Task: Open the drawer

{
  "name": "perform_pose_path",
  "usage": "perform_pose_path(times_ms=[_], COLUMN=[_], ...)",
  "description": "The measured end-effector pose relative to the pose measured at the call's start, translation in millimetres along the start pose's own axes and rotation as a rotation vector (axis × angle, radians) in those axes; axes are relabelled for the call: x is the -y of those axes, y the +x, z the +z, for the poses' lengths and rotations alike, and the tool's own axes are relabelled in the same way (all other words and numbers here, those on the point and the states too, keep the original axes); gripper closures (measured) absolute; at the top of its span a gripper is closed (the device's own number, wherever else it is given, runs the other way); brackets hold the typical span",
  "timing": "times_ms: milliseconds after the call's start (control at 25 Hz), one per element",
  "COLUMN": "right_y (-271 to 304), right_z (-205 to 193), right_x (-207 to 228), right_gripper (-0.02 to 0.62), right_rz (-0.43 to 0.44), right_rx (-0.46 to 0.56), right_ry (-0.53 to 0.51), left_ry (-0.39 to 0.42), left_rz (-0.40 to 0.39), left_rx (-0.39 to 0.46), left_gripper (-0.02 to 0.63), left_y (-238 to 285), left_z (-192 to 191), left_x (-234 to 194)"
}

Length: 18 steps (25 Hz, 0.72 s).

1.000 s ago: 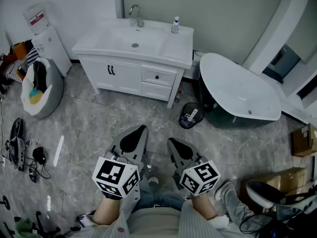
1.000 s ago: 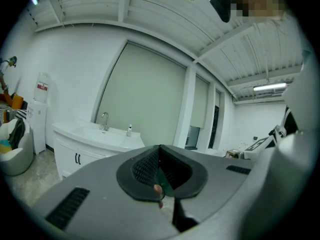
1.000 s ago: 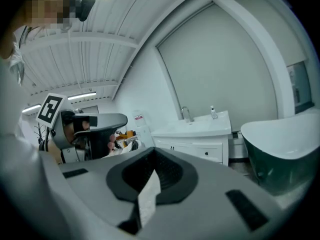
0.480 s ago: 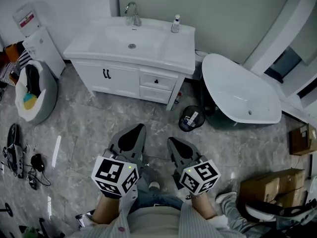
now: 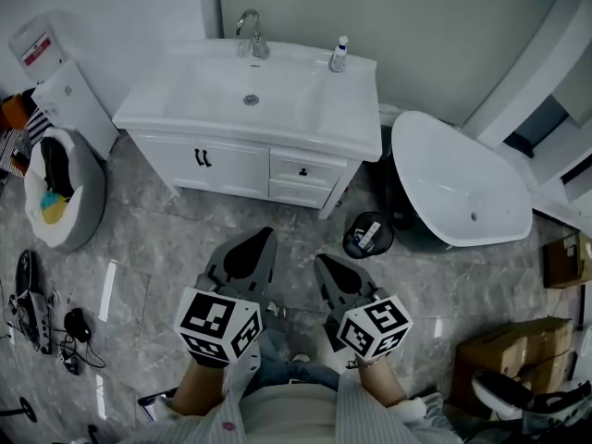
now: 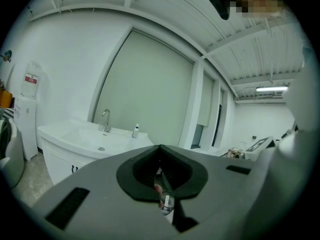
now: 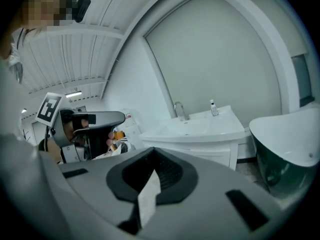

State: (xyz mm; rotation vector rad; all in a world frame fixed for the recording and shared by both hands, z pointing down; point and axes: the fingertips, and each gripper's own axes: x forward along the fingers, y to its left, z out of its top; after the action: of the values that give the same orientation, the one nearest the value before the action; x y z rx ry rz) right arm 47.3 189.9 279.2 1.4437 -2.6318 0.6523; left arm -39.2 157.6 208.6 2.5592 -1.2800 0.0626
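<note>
- Upper drawer (image 5: 324,171): closed, with its front flush with the white cabinet (image 5: 231,169). A small dark knob (image 5: 303,169) sits at its middle.
- Lower drawer (image 5: 298,191): directly at 6 o'clock of the upper one and also closed. The task does not say which of the two is meant, so I cannot tell.
- Position: both drawers take up the right part of the cabinet front, at 3 o'clock of the two doors (image 5: 199,160). They sit under the worktop (image 5: 356,109) with the sink. A tap (image 5: 252,30) stands at the worktop's 12 o'clock edge and a soap bottle (image 5: 339,54) near its 2 o'clock corner.
- Surroundings: a dark bin (image 5: 367,236) stands on the floor (image 5: 157,239) at 5 o'clock of the drawers. A bathtub (image 5: 462,188) lies at 3 o'clock of the cabinet.
- Left gripper (image 5: 252,252): the jaws are together with nothing between them. It is at 6 o'clock of the cabinet and well apart from it, with bare floor between, and it points toward the cabinet front.
- Right gripper (image 5: 331,271): just beside the left one, at its 3 o'clock. The jaws are together, with only a thin pale slit showing between them and nothing clamped. The drawers lie at about its 12 o'clock, well apart.
- Progress (judgement): none of the opening is done. Neither gripper touches a knob or a drawer front.
- Remaining (judgement): bring one gripper up to the cabinet, part its jaws, close them on a knob and pull the drawer out toward 6 o'clock.
</note>
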Motion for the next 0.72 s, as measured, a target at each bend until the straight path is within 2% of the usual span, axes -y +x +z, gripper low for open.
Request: perform_pose_path(times_ms=[360,720], right_y=[42,68], right_z=[8,4], right_x=[21,49], right_gripper=[0.586,0.586], right_rz=[-0.088,-0.142], right_rx=[0.031,0.000], right_ry=[0.040,0.076], left_ry=[0.012,-0.012], left_rz=[-0.065,-0.090], left_rx=[-0.035,-0.105], left_gripper=[0.591,0.591], left_y=[32,62], left_z=[1,-17], left_x=[-40,-63])
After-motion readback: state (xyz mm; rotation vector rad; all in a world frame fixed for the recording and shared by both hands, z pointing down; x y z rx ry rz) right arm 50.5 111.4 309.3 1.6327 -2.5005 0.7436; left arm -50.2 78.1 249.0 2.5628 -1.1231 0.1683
